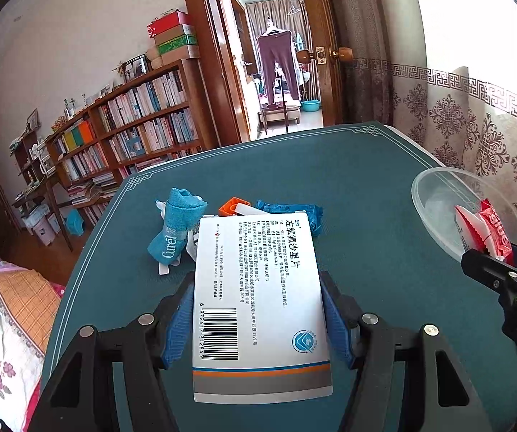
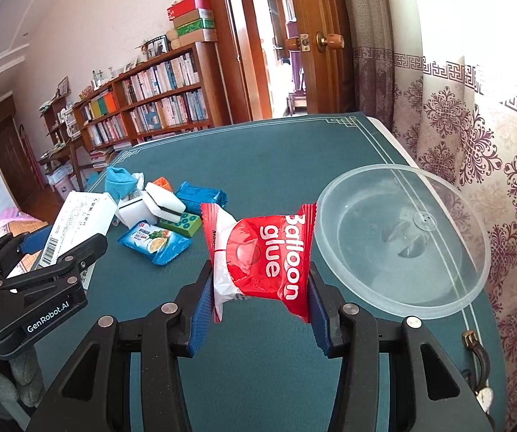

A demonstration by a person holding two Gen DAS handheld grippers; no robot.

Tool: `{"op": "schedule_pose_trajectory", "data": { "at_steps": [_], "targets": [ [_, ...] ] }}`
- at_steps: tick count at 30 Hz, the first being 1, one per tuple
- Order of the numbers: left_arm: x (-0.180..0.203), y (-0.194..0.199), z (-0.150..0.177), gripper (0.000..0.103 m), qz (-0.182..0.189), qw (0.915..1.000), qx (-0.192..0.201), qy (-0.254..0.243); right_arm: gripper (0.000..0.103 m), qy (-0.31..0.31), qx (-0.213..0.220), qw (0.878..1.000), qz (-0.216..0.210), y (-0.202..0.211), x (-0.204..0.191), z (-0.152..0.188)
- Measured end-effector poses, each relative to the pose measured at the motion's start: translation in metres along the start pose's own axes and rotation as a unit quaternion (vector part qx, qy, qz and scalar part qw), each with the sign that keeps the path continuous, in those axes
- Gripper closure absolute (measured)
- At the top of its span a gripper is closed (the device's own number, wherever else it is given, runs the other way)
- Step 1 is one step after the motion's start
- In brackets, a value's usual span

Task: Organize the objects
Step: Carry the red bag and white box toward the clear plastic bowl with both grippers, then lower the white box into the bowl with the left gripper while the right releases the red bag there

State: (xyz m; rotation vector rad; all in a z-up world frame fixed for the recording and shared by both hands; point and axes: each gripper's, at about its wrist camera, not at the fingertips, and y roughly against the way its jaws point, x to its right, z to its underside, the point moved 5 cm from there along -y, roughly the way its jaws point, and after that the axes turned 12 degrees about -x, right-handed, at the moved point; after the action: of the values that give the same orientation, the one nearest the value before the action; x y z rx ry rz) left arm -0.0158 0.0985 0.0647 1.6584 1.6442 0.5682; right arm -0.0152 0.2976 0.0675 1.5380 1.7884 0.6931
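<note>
Medicine box: we see the white medicine box [image 1: 258,298] pinched in our left tool [image 1: 258,320], above the tabletop.
Glue packet: our right tool [image 2: 258,309] pinches the red balloon glue packet [image 2: 258,255] beside the clear bowl [image 2: 470,288].
Tabletop: teal tabletop [image 2: 258,151] carries a heap of packets [image 2: 157,212].
Room: bookshelf [image 1: 139,126], open doorway [image 1: 280,54], patterned curtain [image 2: 474,115].

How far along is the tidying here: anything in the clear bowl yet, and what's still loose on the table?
Done: nothing visibly; the clear bowl looks empty. In hand: left tongs grip the white medicine box; right tongs grip the red Balloon glue packet beside the bowl. Left: the blue towel, blue wrappers and white and green boxes piled on the table.
</note>
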Motion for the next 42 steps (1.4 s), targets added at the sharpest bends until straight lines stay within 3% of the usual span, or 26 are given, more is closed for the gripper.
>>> {"op": "schedule_pose_trajectory", "data": {
  "at_steps": [28,42],
  "targets": [
    [0.11,-0.01,-0.036,0.036,0.05,0.9948,0.001,-0.089,0.055,-0.034,-0.003,0.993,0.117,0.014,0.129,-0.012],
    [0.172,-0.02,-0.058,0.036,0.105,0.9851,0.002,-0.136,0.055,-0.068,-0.022,0.989,0.133,0.002,0.181,-0.016]
  ]
}}
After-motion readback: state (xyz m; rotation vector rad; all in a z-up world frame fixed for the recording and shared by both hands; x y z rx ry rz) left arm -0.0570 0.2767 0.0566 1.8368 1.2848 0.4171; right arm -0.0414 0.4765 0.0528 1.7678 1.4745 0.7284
